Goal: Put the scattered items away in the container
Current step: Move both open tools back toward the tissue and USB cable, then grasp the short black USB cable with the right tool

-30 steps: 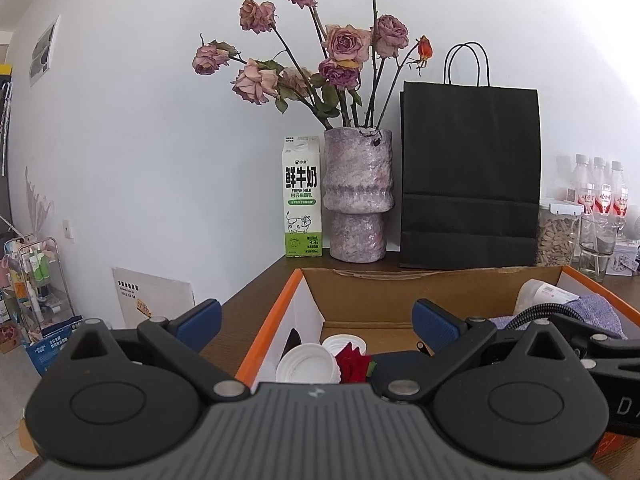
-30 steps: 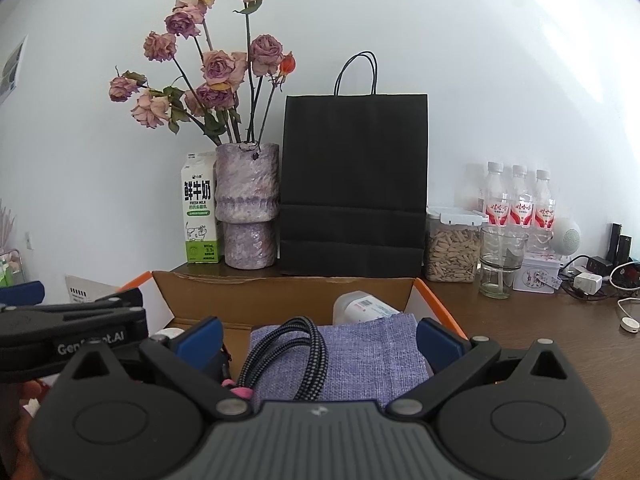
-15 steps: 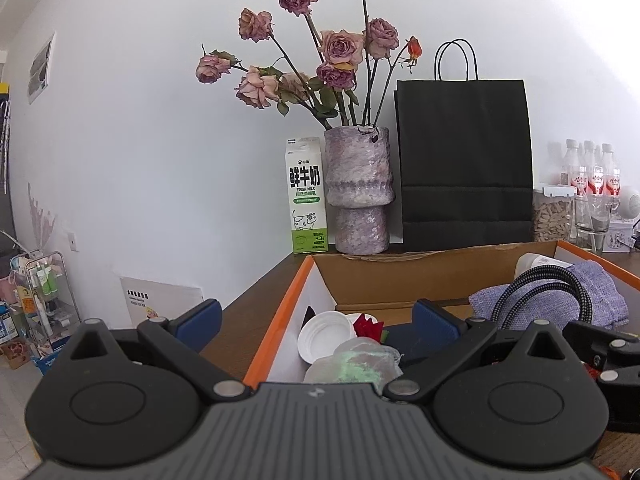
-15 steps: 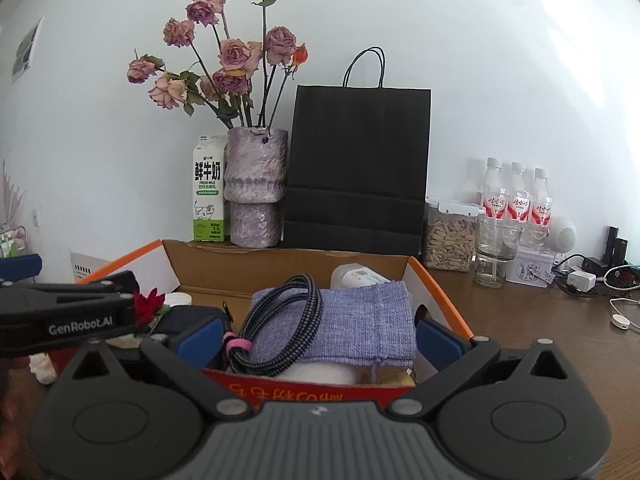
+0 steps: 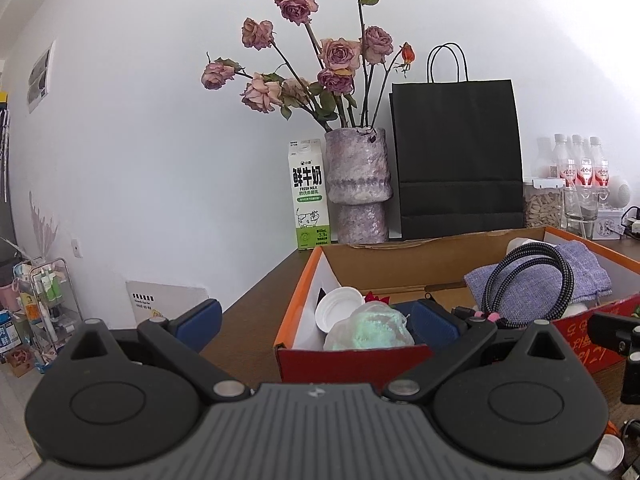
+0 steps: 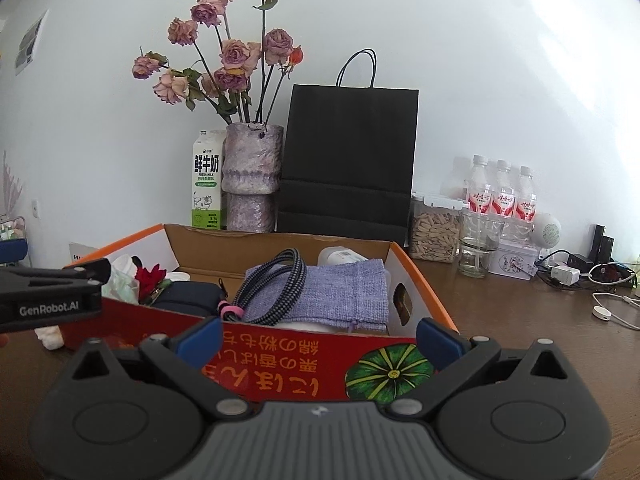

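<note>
- Both the left gripper [image 5: 316, 322] and right gripper [image 6: 318, 338] have fingers spread, holding nothing.
- Box [image 6: 280, 354] looks full; next, search the worktop [image 6: 520, 320] edges for strays.

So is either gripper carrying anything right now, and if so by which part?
Nothing is held. The left gripper and right gripper are both open and empty, in front of the red and orange cardboard box.

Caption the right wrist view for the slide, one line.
Open right gripper before the red cardboard box holding a purple pouch and coiled cable.
</note>
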{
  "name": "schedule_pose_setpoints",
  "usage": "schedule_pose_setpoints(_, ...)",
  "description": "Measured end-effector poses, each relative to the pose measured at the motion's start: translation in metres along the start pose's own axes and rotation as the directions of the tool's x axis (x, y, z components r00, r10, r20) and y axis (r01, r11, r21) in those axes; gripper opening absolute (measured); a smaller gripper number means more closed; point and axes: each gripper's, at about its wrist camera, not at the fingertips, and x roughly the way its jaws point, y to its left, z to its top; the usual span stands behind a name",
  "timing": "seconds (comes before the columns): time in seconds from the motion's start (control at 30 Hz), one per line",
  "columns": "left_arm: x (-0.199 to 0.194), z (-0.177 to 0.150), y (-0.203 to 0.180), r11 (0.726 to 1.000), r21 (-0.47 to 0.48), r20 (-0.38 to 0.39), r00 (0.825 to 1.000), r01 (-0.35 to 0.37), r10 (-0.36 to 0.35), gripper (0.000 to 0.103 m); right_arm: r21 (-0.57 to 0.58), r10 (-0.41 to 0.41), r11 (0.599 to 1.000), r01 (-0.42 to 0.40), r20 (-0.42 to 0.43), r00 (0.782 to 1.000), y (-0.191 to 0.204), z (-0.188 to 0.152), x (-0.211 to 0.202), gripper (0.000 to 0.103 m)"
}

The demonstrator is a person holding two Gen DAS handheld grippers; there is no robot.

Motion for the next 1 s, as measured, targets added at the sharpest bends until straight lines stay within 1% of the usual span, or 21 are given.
schedule_pose_setpoints(0.13, -0.007, -0.003, 0.012, 1.0, -0.024, -0.017, 1.0, 0.003, -0.004, 0.103, 0.008, -0.003, 1.0, 0.003, -0.035, 0.999, -0.005, -0.006, -0.004, 0.103)
schedule_pose_setpoints(0.2, -0.009, -0.005, 0.019, 0.999, -0.039, -0.041, 0.999, 0.005, -0.007, 0.103, 0.015, 0.006, 1.0, -0.005, -0.055, 0.998, -0.008, -0.008, -0.006, 0.103)
schedule_pose_setpoints(0.33, -0.01, -0.008, 0.033, 0.997, -0.065, -0.092, 0.995, 0.033, -0.039, 0.103, 0.037, 0.011, 0.999, -0.008, -0.073, 0.997, -0.014, -0.013, -0.014, 0.103)
schedule_pose_setpoints(0.57, -0.022, -0.014, 0.047, 0.998, -0.062, -0.112, 0.993, 0.033, -0.039, 0.103, 0.032, 0.017, 0.999, -0.013, -0.127, 0.992, -0.018, -0.02, -0.026, 0.103)
schedule_pose_setpoints(0.67, -0.024, -0.016, 0.052, 0.998, -0.054, -0.138, 0.99, 0.028, -0.035, 0.103, 0.031, 0.026, 0.999, -0.022, -0.147, 0.989, -0.02, -0.023, -0.031, 0.103)
schedule_pose_setpoints(0.77, -0.025, -0.019, 0.059, 0.998, -0.058, -0.172, 0.984, 0.028, -0.038, 0.103, 0.034, 0.043, 0.999, -0.038, -0.175, 0.984, -0.023, -0.026, -0.034, 0.103)
schedule_pose_setpoints(0.9, -0.027, -0.022, 0.067, 0.997, -0.07, -0.187, 0.982, 0.02, -0.033, 0.103, 0.032, 0.065, 0.998, -0.06, -0.213, 0.975, -0.024, -0.03, -0.039, 0.103)
schedule_pose_setpoints(1.0, -0.027, -0.023, 0.069, 0.998, -0.056, -0.205, 0.978, 0.02, -0.031, 0.103, 0.025, 0.084, 0.996, -0.081, -0.233, 0.969, -0.023, -0.033, -0.044, 0.103)
